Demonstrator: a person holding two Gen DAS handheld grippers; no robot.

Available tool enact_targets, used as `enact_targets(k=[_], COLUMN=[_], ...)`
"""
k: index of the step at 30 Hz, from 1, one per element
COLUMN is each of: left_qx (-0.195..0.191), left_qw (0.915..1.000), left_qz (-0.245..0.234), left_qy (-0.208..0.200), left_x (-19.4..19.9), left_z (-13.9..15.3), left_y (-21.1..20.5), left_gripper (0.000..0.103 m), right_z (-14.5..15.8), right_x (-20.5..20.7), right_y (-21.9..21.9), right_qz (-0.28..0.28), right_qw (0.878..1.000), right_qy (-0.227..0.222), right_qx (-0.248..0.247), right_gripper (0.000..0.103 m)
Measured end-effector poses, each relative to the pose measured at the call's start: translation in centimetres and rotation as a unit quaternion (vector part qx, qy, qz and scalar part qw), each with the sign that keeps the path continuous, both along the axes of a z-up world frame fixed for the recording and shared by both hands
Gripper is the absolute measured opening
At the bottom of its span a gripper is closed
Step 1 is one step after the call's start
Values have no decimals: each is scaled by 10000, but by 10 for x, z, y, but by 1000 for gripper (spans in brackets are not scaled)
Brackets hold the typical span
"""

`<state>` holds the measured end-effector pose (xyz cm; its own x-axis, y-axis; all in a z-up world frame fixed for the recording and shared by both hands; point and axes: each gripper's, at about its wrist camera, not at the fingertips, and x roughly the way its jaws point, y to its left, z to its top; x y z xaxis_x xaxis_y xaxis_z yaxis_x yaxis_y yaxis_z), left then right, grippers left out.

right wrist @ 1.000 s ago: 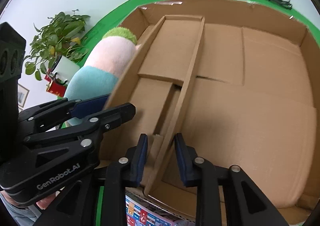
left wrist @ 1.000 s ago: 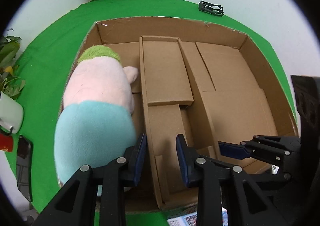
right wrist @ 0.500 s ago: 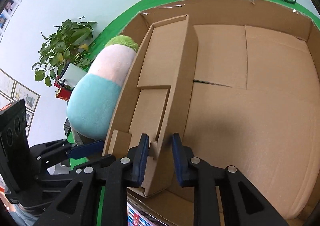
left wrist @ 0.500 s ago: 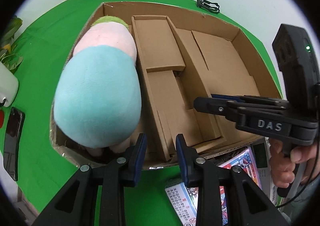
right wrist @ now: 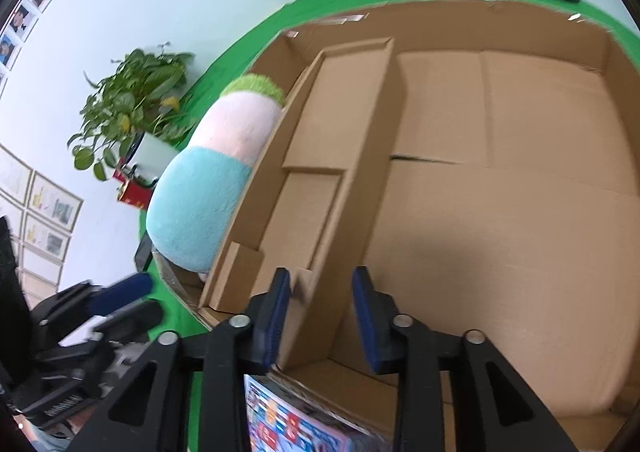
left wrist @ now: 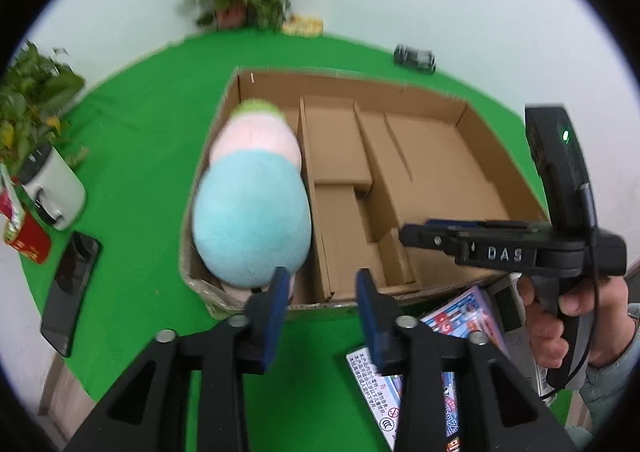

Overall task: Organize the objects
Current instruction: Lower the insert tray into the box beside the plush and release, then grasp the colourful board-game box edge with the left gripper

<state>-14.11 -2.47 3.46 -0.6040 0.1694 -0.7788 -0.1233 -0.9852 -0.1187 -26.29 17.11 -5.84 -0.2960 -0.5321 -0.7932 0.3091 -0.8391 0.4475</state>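
A plush toy (left wrist: pixel 252 212), blue, pink and green, lies in the left compartment of the open cardboard box (left wrist: pixel 400 92). A cardboard divider (left wrist: pixel 336 148) runs beside it. My left gripper (left wrist: pixel 322 292) hovers before the box's near wall, its jaws opening with nothing between them. In the right wrist view the plush toy (right wrist: pixel 208 188) rests against the divider (right wrist: pixel 340 112) inside the box (right wrist: pixel 480 24). My right gripper (right wrist: pixel 320 292) straddles the divider's near end, jaws opening, with a gap showing at the right pad. A hand (left wrist: pixel 560 316) holds the right gripper.
Colourful printed packs (left wrist: pixel 448 352) lie on the green cloth before the box, also seen as packs (right wrist: pixel 288 420). A phone (left wrist: pixel 70 292), white mug (left wrist: pixel 52 188) and red can (left wrist: pixel 24 236) sit left. Potted plants (left wrist: pixel 240 0) and a black clip (left wrist: pixel 414 58) stand behind.
My left gripper pulled back and up out of the box and widened its jaws; the plush stays inside. My right gripper squeezed the divider's near end, then loosened.
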Motion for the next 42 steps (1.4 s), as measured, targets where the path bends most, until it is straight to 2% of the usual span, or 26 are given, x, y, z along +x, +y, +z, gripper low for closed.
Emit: enact_targets(k=[1, 2, 3, 6, 8, 12, 16, 21, 25, 28, 32, 34, 36, 38, 39, 40, 41, 42], left_qx=[-56, -151, -253, -461, -541, -655, -545, -18, 470, 227, -11, 30, 299, 552, 670, 721, 725, 684], left_qw=[9998, 9990, 9978, 9935, 9913, 9820, 9745, 9826, 9810, 9823, 9871, 9891, 9900, 9899, 9894, 9893, 9899, 9910], left_qz=[29, 68, 105, 95, 82, 291, 379, 150, 201, 177, -271, -349, -438, -521, -632, -726, -759, -699], left_qy=[206, 427, 608, 1041, 1194, 1748, 2144, 1854, 1872, 1853, 1577, 1432, 1306, 1194, 1121, 1039, 957, 918], left_x=[5, 11, 15, 26, 31, 50, 72, 89, 105, 110, 107, 106, 102, 100, 99, 98, 96, 96], left_z=[5, 11, 15, 26, 32, 45, 52, 48, 47, 42, 28, 22, 18, 13, 10, 7, 5, 3], left_y=[1, 1, 3, 11, 16, 20, 28, 39, 43, 55, 74, 76, 73, 70, 69, 71, 72, 71], left_gripper=[59, 68, 80, 82, 82, 83, 84, 84, 84, 84, 84, 84, 82, 72, 49, 24, 16, 11], right_z=[5, 12, 19, 40, 56, 83, 100, 102, 104, 103, 99, 97, 94, 92, 90, 88, 86, 85], right_x=[5, 11, 18, 39, 56, 95, 137, 183, 217, 236, 243, 242, 244, 240, 238, 237, 237, 235], right_y=[5, 9, 12, 16, 18, 37, 65, 90, 96, 102, 111, 110, 110, 110, 108, 108, 108, 108], right_qz=[-86, -165, -236, -273, -358, -707, -966, -884, -802, -750, -783, -770, -778, -822, -821, -811, -800, -804], right_qw=[9998, 9992, 9982, 9949, 9895, 9745, 9646, 9679, 9627, 9581, 9577, 9575, 9567, 9581, 9598, 9608, 9604, 9596], right_qy=[131, 305, 486, 889, 1261, 1842, 2095, 2036, 2182, 2256, 2193, 2195, 2205, 2167, 2122, 2090, 2075, 2063], right_qx=[99, 206, 267, 401, 615, 1068, 1278, 1177, 1384, 1597, 1692, 1706, 1733, 1684, 1642, 1631, 1679, 1736], right_gripper=[57, 77, 84, 90, 102, 103, 103, 103, 103, 103, 103, 103, 102, 96, 92, 78, 63, 59])
